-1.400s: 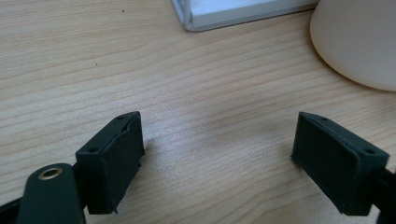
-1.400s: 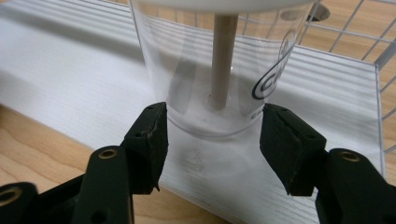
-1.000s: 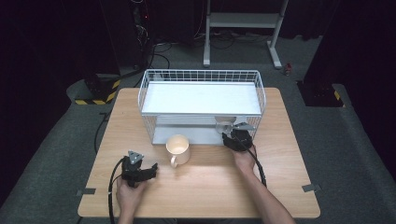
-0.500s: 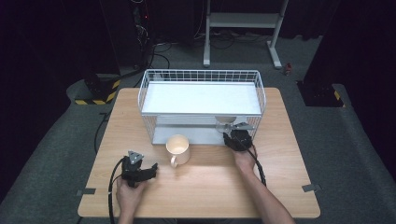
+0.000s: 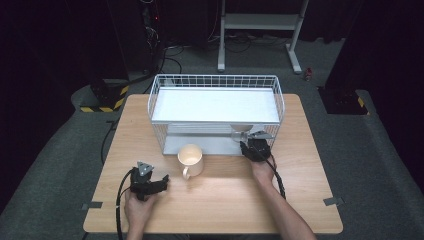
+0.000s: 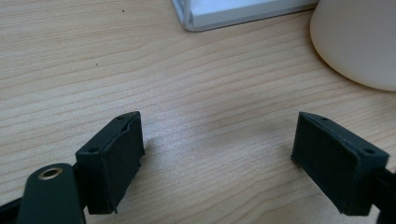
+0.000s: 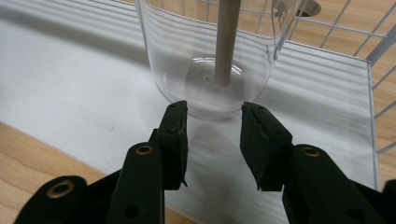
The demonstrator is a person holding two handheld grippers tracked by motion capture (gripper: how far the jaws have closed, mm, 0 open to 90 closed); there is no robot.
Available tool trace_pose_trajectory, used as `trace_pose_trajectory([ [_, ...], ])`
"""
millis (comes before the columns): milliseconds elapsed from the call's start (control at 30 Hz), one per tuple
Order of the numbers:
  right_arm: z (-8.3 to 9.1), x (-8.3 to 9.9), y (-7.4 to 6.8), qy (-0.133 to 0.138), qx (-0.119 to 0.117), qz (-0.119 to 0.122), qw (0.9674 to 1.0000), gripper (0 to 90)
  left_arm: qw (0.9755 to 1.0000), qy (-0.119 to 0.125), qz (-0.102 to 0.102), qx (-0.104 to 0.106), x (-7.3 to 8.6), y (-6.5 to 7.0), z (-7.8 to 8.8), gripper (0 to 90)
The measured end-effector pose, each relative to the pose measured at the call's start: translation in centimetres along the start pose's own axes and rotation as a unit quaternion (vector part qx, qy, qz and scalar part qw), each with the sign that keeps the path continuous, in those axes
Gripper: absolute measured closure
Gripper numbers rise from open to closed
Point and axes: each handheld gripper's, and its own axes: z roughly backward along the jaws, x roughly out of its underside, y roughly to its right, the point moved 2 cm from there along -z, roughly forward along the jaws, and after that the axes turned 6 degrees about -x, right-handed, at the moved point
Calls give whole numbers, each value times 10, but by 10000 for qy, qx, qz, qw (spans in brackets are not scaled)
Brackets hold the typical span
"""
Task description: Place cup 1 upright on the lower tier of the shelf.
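Observation:
A clear glass beaker (image 7: 187, 51) with a wooden stick (image 7: 227, 37) standing in it sits on the lower white shelf of a wire rack (image 5: 215, 80). My right gripper (image 7: 212, 121) is open, its tips just short of the beaker's base, with nothing between them. In the high view, the right gripper (image 5: 251, 146) is at the rack's front right opening. A cream mug (image 5: 190, 159) stands on the table in front of the rack. My left gripper (image 5: 161, 181) rests low over the table left of the mug, wide open (image 6: 217, 140), with the mug (image 6: 359, 42) ahead to its right.
The rack's upper shelf (image 5: 215, 105) covers most of the lower one. Its white base corner (image 6: 233, 14) lies ahead of the left gripper. Wire walls (image 7: 373, 51) close in to the right of the beaker. Bare wooden table (image 5: 225, 200) stretches along the front.

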Motion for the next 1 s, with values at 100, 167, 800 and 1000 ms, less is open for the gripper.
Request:
trace_pose_trajectory([
  [100, 2, 0, 0, 24, 5, -31, 10000, 584, 10000, 1, 1, 0, 0, 0, 0, 166],
  [167, 4, -1, -2, 43, -36, -88, 9999, 553, 10000, -1, 0, 0, 0, 0, 0, 166],
  [800, 26, -4, -6, 111, -367, 34, 9993, 428, 10000, -1, -2, 0, 0, 0, 0, 166],
  [1000, 32, -2, -7, 117, -413, 45, 9991, 423, 10000, -1, -3, -1, 0, 0, 0, 167],
])
